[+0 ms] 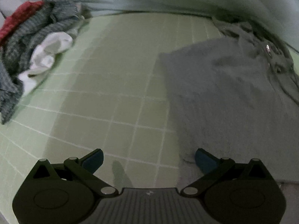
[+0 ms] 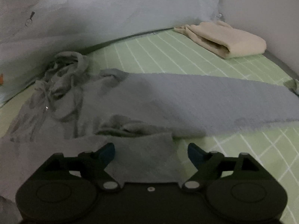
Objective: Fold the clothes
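The green checked sheet point(image 1: 115, 85) fills most of both views, and dim light muddies all of it. Along its far edge rises a pale blue quilt point(image 2: 115, 15) with small orange prints, its upper part cut off by the lens. Spread across the sheet lies the grey hoodie point(image 2: 168, 97), one sleeve stretched out to the right and running off frame, the hood and drawstrings bunched at the quilt and hard to read. A heap of unfolded clothes point(image 1: 33, 43), red, grey-blue and white, sits at the far left, blurred. A folded beige garment point(image 2: 229, 41) rests in the far right corner by the wall. Bare sheet opens wide between heap and hoodie. The left gripper point(image 1: 149, 160) hangs wide over that bare sheet, right pad at the hoodie's edge. The right gripper point(image 2: 151, 153) gapes wide over a grey fabric corner, gripping nothing.
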Motion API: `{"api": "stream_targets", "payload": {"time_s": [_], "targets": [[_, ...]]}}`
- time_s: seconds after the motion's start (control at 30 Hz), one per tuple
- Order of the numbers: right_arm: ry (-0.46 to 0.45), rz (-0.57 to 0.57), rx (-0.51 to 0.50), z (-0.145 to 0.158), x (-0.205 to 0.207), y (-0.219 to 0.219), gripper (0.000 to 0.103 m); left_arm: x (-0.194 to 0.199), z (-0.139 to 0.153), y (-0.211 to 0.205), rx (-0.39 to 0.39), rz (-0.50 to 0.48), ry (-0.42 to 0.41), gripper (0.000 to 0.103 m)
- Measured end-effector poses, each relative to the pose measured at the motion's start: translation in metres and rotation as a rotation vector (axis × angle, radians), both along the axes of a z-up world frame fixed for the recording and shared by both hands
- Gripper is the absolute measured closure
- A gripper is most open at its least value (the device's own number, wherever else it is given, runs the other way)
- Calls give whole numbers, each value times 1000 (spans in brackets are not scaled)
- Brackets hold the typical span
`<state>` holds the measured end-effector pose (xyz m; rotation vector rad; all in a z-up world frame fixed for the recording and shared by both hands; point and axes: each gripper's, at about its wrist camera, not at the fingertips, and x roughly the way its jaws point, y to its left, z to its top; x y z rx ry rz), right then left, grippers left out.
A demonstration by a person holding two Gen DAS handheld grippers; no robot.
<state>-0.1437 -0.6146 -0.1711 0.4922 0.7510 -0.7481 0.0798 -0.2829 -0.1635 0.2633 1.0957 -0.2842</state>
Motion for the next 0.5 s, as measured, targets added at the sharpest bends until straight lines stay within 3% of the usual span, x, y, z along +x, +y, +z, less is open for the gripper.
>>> {"api": "stream_targets", "payload": {"time_s": [0.2, 0.27, 0.33, 0.4, 0.5], "targets": [[-2, 5, 36, -8, -8, -2, 15, 0, -7, 0, -11, -1, 30, 0], [-18, 50, 39, -6, -7, 0, 31, 0, -8, 0, -13, 3, 35, 0], [-12, 85, 42, -3, -2, 0, 61, 0, -8, 0, -14, 9, 38, 0], [-21, 120, 56, 1, 1, -1, 83, 0, -8, -1, -15, 17, 41, 0], [-66, 160, 20, 16, 5, -1, 87, 0, -8, -1, -18, 32, 49, 0]]}}
